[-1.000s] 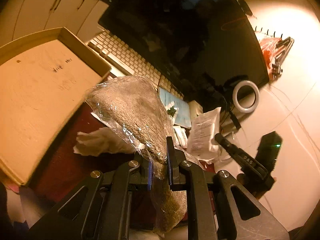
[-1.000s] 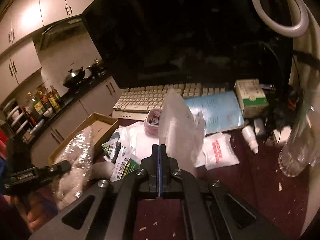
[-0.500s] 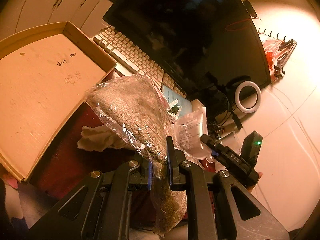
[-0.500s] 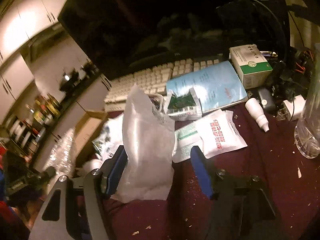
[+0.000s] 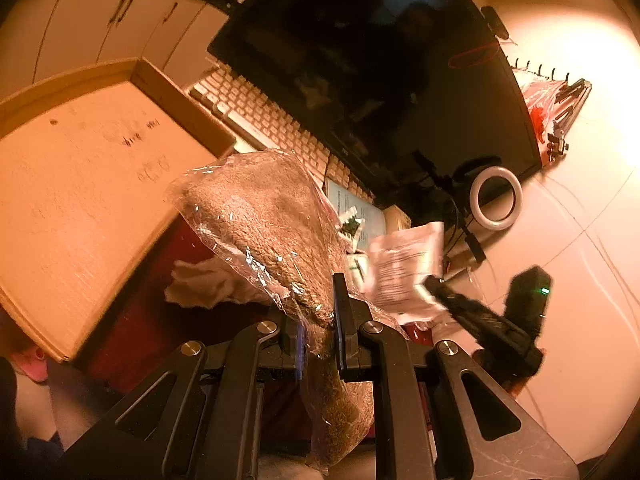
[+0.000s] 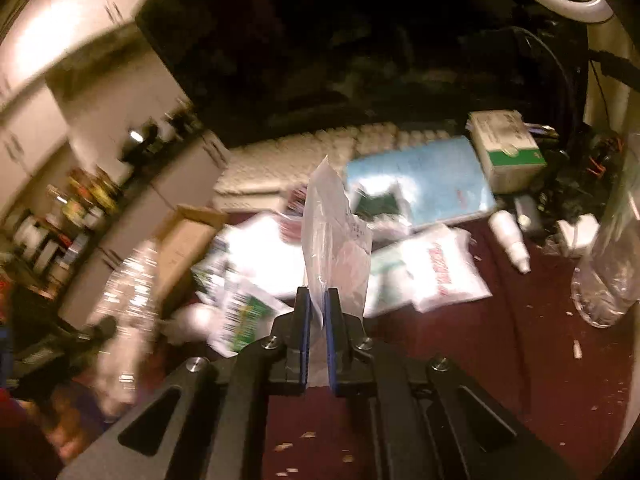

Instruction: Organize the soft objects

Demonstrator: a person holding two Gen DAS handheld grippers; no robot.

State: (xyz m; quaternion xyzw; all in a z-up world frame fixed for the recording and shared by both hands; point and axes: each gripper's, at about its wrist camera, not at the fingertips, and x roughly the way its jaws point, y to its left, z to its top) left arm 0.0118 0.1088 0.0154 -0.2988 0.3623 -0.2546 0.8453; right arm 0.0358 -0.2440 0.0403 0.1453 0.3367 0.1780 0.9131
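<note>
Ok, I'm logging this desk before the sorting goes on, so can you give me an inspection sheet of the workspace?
Surface: dark red table, scattered with crumbs.
Job's things: fuzzy brown cloth in clear wrap; thin clear plastic bag; open cardboard box, nothing seen inside.
Clutter: white packets, blue booklet, green-white carton, small white bottle, keyboard.
Grippers: left gripper shut on the wrapped cloth; right gripper pinching the plastic bag.
Cables: black leads behind the carton.
Surroundings: dark monitor, ring light, kitchen cabinets.
</note>
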